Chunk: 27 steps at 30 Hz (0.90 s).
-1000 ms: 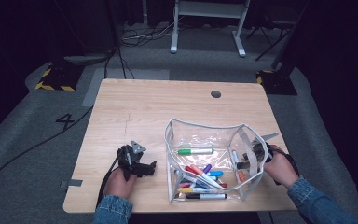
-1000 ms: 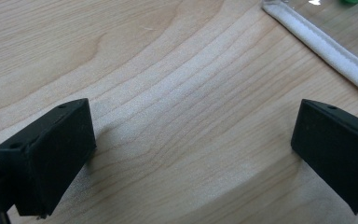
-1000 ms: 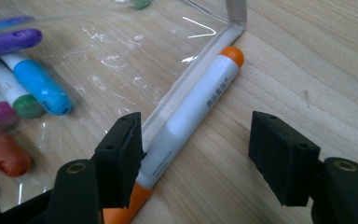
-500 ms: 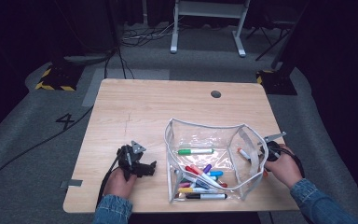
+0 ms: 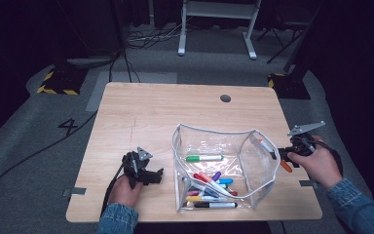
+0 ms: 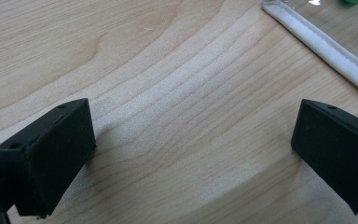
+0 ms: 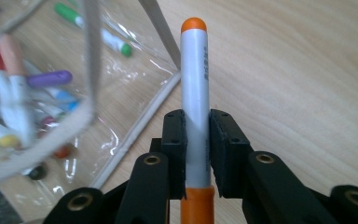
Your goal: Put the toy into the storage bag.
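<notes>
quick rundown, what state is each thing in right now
right hand-held gripper: shut on the orange marker, off the pouch's right side
orange marker: clamped mid-barrel, cap on
left hand-held gripper: open, nothing between its jaws, low over the table
clear pouch: open, mouth gaping
green marker: lying inside the pouch, capped

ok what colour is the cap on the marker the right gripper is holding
Orange, on a white-grey barrel; the marker shows best in the right gripper view, clamped in the right gripper.
</notes>
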Tool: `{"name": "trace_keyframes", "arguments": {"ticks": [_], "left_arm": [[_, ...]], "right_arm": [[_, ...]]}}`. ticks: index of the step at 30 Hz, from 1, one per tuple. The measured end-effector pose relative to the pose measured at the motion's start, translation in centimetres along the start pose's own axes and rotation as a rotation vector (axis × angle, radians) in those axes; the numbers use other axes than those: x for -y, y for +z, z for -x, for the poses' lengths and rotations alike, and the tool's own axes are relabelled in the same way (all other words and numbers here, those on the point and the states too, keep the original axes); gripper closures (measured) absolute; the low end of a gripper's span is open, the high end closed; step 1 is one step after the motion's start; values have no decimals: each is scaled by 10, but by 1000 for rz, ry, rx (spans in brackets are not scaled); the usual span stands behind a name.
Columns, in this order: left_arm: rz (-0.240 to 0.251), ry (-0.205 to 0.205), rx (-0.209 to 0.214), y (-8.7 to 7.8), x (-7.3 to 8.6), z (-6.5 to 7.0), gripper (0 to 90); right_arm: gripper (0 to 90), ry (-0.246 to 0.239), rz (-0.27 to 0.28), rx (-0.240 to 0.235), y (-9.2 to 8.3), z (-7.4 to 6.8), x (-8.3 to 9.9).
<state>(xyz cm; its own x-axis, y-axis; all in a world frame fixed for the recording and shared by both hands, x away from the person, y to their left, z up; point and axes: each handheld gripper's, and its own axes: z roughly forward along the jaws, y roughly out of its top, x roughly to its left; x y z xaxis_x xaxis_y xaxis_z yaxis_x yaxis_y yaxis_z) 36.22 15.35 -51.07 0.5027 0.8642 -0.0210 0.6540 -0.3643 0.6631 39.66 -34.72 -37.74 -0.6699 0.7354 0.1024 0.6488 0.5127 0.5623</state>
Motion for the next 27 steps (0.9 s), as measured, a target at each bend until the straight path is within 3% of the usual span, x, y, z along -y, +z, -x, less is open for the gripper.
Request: {"name": "trace_keyframes", "arguments": {"ticks": [1, 9, 15, 20, 27], "left_arm": [[-3, 1, -1, 0, 0, 0, 0], [-1, 0, 1, 0, 0, 0, 0], [-1, 0, -1, 0, 0, 0, 0], [-5, -2, 7, 0, 0, 0, 0], [-4, 4, 4, 0, -1, 0, 0]], "right_arm": [[768, -20, 8, 3, -11, -3, -7], [768, -108, 21, 6, -46, -22, -39], [768, -200, 71, -13, -69, -52, -65], [768, -270, 76, -56, -78, -76, -82], [767, -351, 59, -111, -77, -108, -97]]}}
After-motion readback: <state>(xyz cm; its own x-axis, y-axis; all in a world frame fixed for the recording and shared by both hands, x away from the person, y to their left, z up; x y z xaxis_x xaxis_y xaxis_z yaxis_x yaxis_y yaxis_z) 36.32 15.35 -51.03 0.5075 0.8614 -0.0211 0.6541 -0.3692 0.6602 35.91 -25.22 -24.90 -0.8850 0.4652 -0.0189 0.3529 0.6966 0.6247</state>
